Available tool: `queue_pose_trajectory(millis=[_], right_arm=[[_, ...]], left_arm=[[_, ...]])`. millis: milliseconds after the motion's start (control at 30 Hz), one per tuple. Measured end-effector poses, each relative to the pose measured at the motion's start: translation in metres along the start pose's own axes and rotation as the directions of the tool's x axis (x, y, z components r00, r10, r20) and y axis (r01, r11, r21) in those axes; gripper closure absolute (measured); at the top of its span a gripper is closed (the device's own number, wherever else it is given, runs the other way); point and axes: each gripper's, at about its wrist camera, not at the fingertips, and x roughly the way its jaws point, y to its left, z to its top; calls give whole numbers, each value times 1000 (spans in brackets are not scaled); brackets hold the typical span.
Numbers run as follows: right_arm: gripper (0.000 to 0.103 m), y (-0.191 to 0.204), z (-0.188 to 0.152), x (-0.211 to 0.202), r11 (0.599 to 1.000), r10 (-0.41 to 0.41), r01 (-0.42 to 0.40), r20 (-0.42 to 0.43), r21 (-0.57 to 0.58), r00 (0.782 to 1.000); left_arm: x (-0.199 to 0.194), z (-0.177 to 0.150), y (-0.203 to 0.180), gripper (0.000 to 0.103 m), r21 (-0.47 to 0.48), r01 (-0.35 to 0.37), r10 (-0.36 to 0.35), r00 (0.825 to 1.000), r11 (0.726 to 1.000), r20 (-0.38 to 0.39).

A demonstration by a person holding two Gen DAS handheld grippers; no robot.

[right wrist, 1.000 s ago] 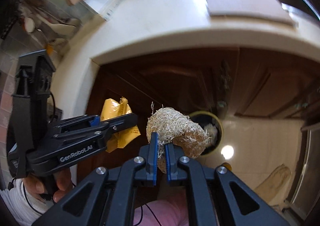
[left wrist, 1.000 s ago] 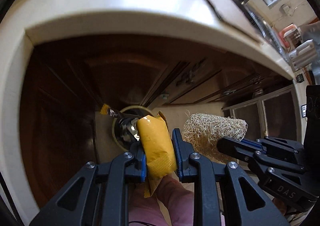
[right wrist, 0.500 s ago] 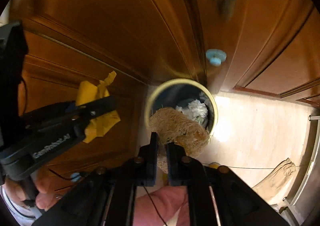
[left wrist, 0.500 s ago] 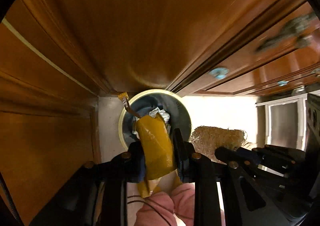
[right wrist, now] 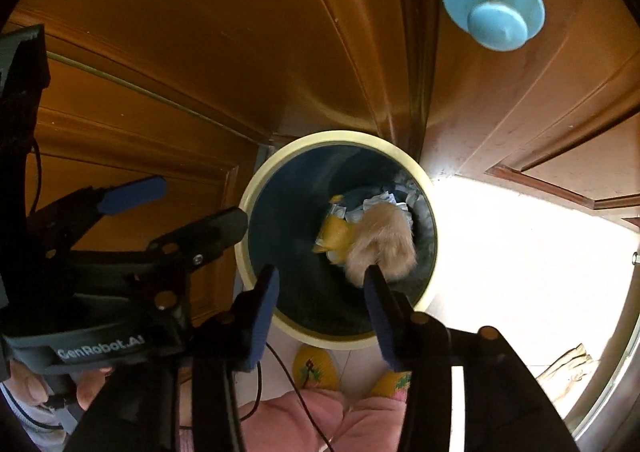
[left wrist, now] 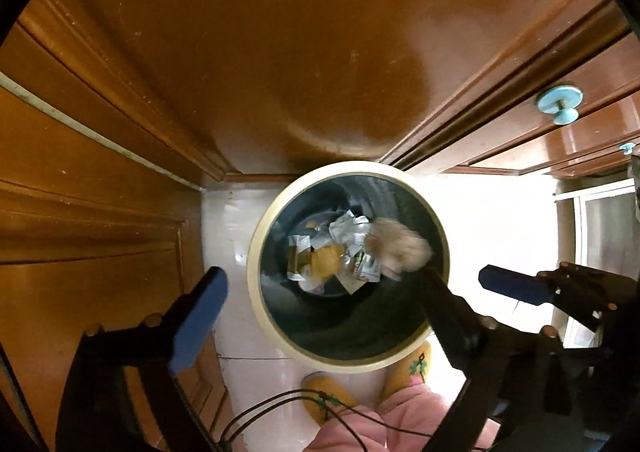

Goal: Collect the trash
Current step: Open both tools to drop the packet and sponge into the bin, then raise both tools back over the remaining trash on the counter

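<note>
Inside the round bin, down on its dark bottom among crumpled silver and white scraps, lie the two pieces being thrown away: the yellow wrapper and the pale loofah scrubber. Both show motion blur, so I judge they are dropping or only just landing; the scrubber sits toward the right wall, the wrapper nearer the middle. The wrapper is glossy, folded and mustard-coloured; the scrubber is a fibrous, straw-toned lump with a fuzzy outline.

Directly over the cream rim, the left hand-held gripper points straight down with its blue pads spread very wide and nothing between them. The right hand-held gripper hangs beside it, tilted slightly, with a moderate gap and also empty. Both sets of jaws have just been opening, which fits a release made right above the mouth so the trash cannot miss.

The bin stands on a pale tiled floor, tucked against brown wooden cabinet doors with a light blue knob. The person's yellow slippers and pink trouser legs show below the rim.
</note>
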Motion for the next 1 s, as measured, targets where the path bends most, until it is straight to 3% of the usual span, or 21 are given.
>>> queue_pose_trajectory(millis=[233, 433, 700, 1000], right_arm=[[56, 4, -3, -14, 1000, 2, -2, 15, -3, 1000], [56, 7, -14, -55, 1000, -1, 0, 25, 28, 1000], [56, 15, -33, -165, 992, -9, -2, 86, 128, 996], [56, 53, -49, -308, 985, -43, 8, 198, 173, 979]], left_arm=[[-24, -2, 3, 6, -5, -6, 7, 1000, 1000, 14], [-84, -2, 0, 6, -8, 17, -16, 999, 1000, 51], [-194, 2, -20, 6, -13, 73, -71, 991, 997, 111], [-344, 0, -49, 6, 80, 162, -174, 966, 984, 190]])
